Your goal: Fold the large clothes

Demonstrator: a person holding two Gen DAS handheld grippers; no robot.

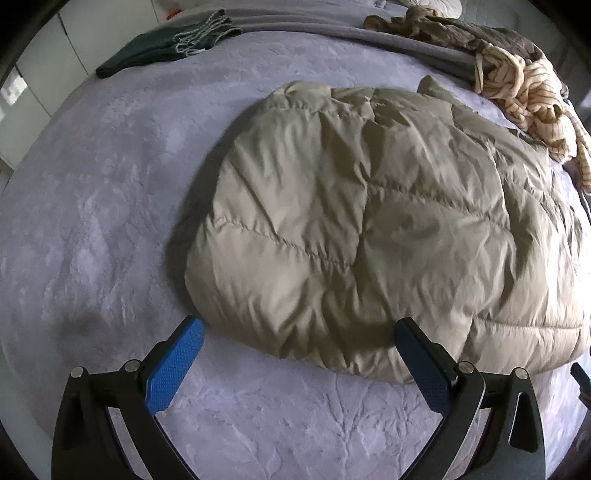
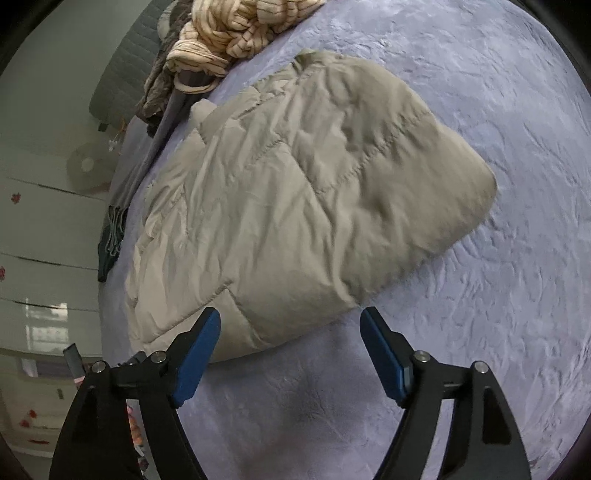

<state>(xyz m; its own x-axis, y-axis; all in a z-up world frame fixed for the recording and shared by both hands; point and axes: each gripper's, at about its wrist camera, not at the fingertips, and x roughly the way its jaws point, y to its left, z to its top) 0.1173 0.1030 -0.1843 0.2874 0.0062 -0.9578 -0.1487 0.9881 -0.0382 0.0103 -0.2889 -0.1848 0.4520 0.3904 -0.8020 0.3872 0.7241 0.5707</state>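
Left wrist: lilac bed blanket (image 1: 92, 221), beige folded puffer jacket (image 1: 369, 221) centre, striped clothes pile (image 1: 524, 88) 1 o'clock. Left claw (image 1: 299, 354) wide, empty; right claw (image 2: 290, 345) wide, empty, angled down.

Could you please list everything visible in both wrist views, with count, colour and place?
Puffer jacket: one, beige, folded, centre of the bed.
Bed cover: one, lavender-grey, under everything.
Dark garment: one, dark green, far left corner.
Striped garment: one, cream with dark stripes, heaped at the far right.
Brown garment: one, beside the striped heap.
Left gripper: one, black with blue pads, open, over the jacket's near edge.
Right gripper: one, same colours, open, at the jacket's near corner.
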